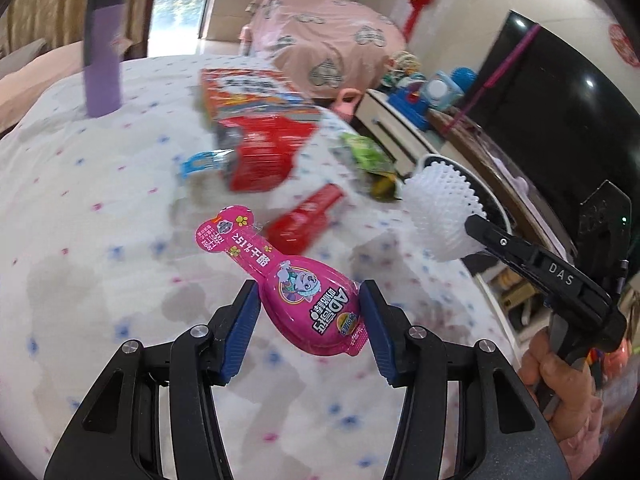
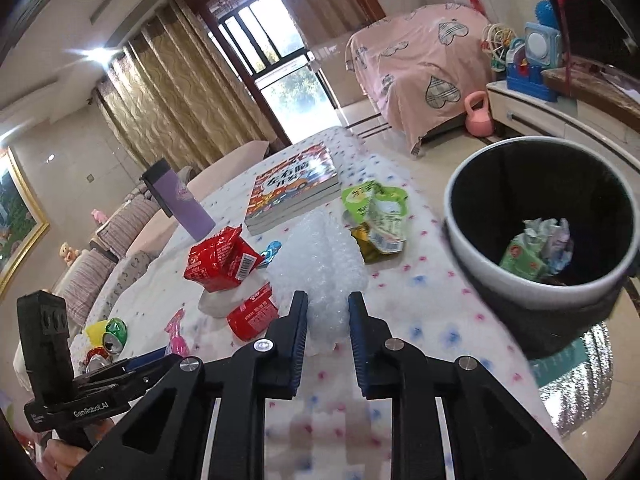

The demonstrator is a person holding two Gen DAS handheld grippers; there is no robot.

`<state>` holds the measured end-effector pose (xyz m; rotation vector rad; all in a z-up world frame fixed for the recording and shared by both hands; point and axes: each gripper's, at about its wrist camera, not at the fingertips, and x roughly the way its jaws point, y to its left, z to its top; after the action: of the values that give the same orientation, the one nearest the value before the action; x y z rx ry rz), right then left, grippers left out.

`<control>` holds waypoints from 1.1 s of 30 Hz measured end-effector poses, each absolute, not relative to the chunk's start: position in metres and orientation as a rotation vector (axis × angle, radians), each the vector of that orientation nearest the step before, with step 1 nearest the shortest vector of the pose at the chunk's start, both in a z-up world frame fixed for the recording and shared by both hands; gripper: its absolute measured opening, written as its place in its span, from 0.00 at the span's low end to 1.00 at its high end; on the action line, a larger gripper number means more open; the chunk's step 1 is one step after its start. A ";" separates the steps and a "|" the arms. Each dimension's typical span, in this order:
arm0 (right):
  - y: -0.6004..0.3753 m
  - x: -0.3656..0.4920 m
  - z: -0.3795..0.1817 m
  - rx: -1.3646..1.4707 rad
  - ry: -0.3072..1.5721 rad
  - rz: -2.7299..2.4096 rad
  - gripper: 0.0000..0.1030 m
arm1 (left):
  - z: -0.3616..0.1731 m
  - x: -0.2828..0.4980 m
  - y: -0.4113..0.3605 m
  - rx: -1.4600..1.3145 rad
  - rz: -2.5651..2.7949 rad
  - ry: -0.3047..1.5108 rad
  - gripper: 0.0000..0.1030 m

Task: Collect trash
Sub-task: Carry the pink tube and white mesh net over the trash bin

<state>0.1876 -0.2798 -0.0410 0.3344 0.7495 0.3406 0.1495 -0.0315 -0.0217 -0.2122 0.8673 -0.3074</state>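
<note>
The bin (image 2: 472,240) beside the worktop (image 2: 420,292) holds only a few scraps. The left gripper (image 1: 310,308) has its jaws clamped on a pink wrapper (image 1: 296,284); the right gripper (image 2: 328,320) pinches white foam netting (image 2: 320,268). Red packets (image 2: 220,264), a green wrapper (image 2: 376,208) and cans (image 2: 108,336) remain on the worktop.

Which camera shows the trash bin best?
The right wrist view: the trash bin shows whole, with crumpled trash inside. In the left wrist view only a sliver of its rim peeks out behind the white foam net.
</note>
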 end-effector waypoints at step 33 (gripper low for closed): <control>-0.415 0.174 -0.026 0.416 0.659 0.112 0.20 | 0.006 0.206 -0.192 -0.043 -0.520 0.838 0.49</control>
<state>0.1740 -0.4153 -0.0261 0.4165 0.6586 0.1117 0.2065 -0.1918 0.0059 -0.0428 0.8376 -0.5200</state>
